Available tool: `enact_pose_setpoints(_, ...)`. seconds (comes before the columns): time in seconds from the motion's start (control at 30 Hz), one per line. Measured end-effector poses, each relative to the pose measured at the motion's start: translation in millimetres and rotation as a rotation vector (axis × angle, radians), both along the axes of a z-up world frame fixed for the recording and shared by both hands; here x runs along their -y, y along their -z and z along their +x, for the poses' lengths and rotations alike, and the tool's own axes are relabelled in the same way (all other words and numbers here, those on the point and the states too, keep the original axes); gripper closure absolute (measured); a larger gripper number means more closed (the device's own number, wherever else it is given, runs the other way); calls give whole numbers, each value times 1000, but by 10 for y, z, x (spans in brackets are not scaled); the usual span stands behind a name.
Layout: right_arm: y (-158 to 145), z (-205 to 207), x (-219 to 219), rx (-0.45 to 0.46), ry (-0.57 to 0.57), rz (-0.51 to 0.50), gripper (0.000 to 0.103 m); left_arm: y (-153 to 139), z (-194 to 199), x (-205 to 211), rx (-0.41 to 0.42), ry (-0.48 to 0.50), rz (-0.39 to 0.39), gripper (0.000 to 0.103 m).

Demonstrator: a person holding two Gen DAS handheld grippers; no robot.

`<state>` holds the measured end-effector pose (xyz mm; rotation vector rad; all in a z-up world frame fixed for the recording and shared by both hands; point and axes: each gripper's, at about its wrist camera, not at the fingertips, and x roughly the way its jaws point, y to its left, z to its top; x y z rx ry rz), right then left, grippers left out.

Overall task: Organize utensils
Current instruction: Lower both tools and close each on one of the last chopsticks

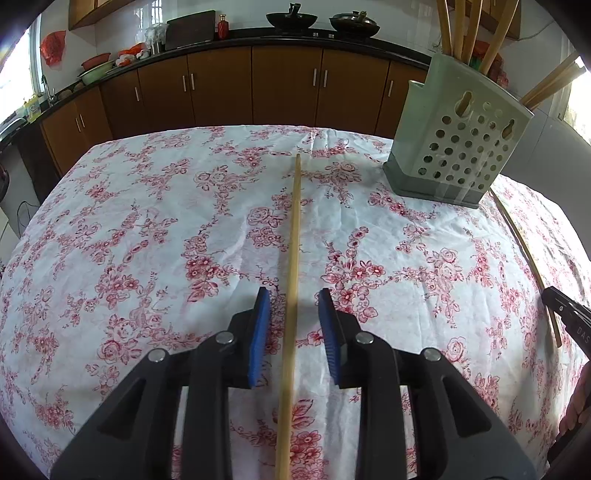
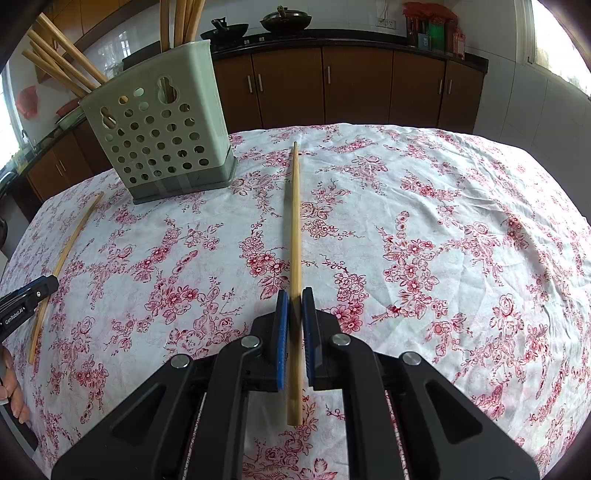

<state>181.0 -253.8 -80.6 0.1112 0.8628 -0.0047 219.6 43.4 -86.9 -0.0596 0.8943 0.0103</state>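
Straddling a chopstick (image 1: 291,266), your left gripper (image 1: 293,295) had its blue pads (image 1: 258,332) spread apart, with clear gaps on both sides of the wood; nothing was gripped. That stick lay flat on the floral tablecloth (image 1: 147,240), running from the bottom centre of the left wrist frame up toward the middle. Your right gripper (image 2: 294,295) was clenched on a second chopstick (image 2: 295,221), its pads (image 2: 282,332) pressed to either side of the shaft. The butt end stuck out below the pads toward the lower centre of the right wrist frame, and the tip reached toward the upper centre; whether the tip touched the cloth could not be told. The pale green perforated utensil holder (image 1: 458,136) stood upright on the cloth at upper right of the left wrist frame, upper left of the right wrist frame, with several chopsticks (image 2: 62,62) already leaning inside it. Each gripper's black nose showed at the edge of the other's view: the right at lower right, the left at lower left, each beside its own stick. Brown cabinets (image 2: 354,85) and two dark woks (image 1: 291,18) on the counter filled the top of both frames.
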Motion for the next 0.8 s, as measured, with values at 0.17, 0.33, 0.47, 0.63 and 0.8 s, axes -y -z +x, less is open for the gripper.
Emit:
enact_pose_setpoints(0.17, 2, 0, 2, 0, 0, 1, 94, -1, 3, 1, 1, 0, -3, 74)
enact_pose_setpoints(0.33, -3, -8, -9, 1, 2, 2, 94, -4, 4, 3, 1, 1, -6, 74)
enact_pose_setpoints(0.47, -3, -5, -1, 0, 2, 2, 94, -7, 2, 0, 2, 1, -12, 74)
enact_pose_setpoints(0.63, -1, -5, -2, 1, 2, 2, 94, -7, -1, -19, 3, 6, -15, 73)
enact_pose_setpoints(0.8, 1, -4, 0, 1, 1, 2, 94, -10, 2, -8, 3, 7, -17, 72)
